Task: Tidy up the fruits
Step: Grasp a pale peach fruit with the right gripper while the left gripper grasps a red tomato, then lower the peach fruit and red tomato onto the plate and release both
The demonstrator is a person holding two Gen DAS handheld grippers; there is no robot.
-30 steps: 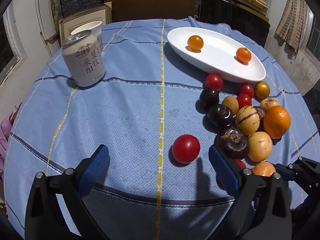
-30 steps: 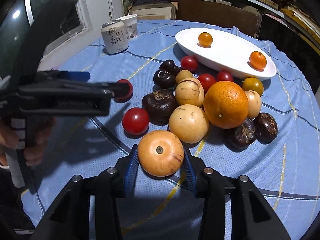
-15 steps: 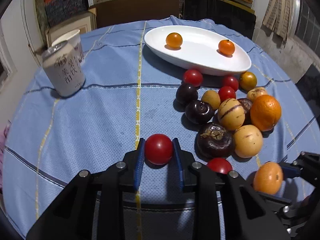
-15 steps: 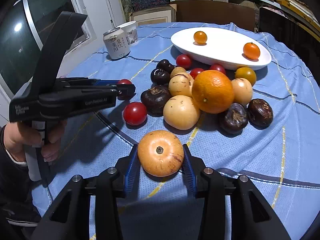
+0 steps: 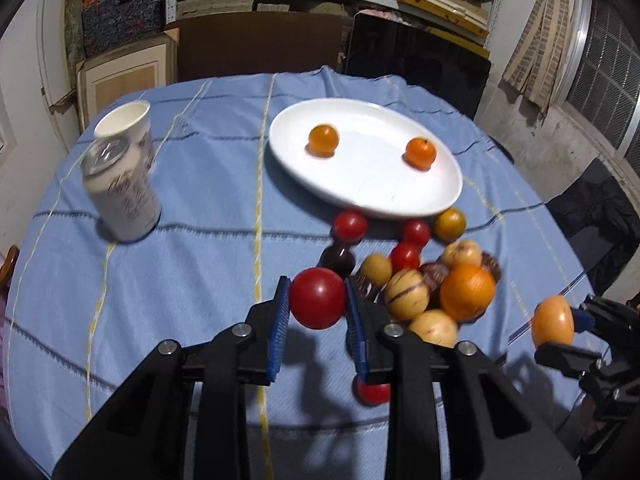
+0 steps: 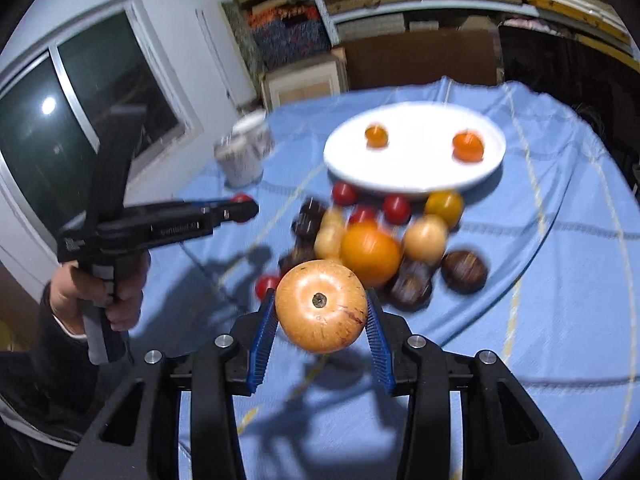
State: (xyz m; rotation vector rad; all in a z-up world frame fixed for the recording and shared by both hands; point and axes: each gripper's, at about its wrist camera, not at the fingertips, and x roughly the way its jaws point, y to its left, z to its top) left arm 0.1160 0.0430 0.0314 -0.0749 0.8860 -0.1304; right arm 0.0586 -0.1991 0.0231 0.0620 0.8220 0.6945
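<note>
While you hold both tools above the blue-clothed table, this is how things stand:
Left gripper: your jaws are clamped on a red tomato, clear of the cloth.
Right gripper: pads pressed on a tan-orange fruit, lifted off the cloth.
White plate: toward the far edge, with two small orange fruits.
Fruit pile: just beside the plate's near rim.
Can: toward the left edge.
</note>
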